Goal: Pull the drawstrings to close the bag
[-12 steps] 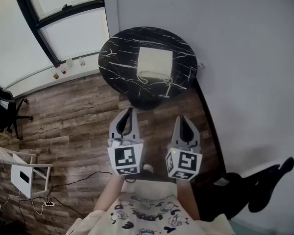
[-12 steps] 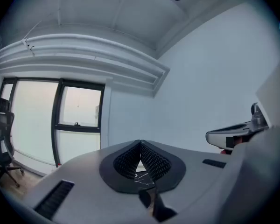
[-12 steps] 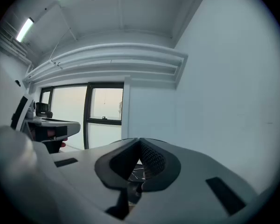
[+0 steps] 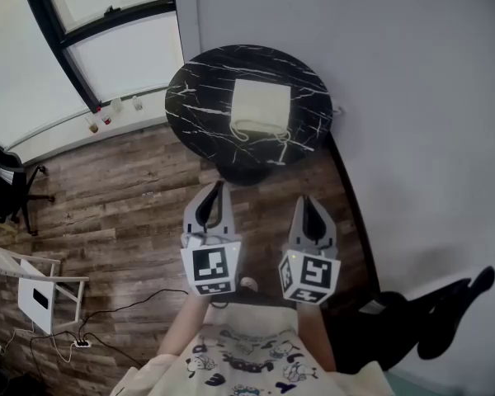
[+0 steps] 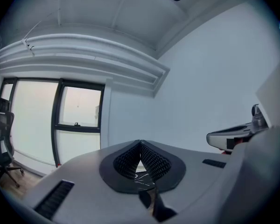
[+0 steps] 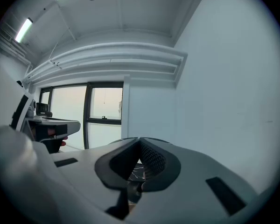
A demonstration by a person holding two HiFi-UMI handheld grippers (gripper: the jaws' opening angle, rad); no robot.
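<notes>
The left claw (image 4: 218,186) is fully closed: in the left gripper view its two ribbed pads meet at the tip, with nothing caught between them. The right claw (image 4: 307,199) is closed the same way, its pads pressed together and empty. Both are held side by side close to the person's body, each pointing ahead toward the desk (image 4: 196,89). A cube with square black-and-white markers sits at the back of each: the left cube (image 4: 209,271) and the right cube (image 4: 309,277). Just behind them is the person's printed shirt (image 4: 247,360).

The claws hang over a wooden floor (image 4: 115,205), well apart from the desk. The desk is round, with a black top veined in white, and it stands against a plain pale wall (image 4: 412,97).

The bag (image 4: 260,101) lies flat near the middle of the desk top. It is cream-coloured and roughly square. Its drawstrings (image 4: 262,134) come out at the edge nearest the person and lie in slack loops on the black top. Neither claw touches the bag or the cords.

To the left of the desk a window (image 4: 115,48) with dark frames runs along the room. A black chair (image 4: 4,180) stands at the far left, and dark cables (image 4: 124,310) trail across the floor near the person.
</notes>
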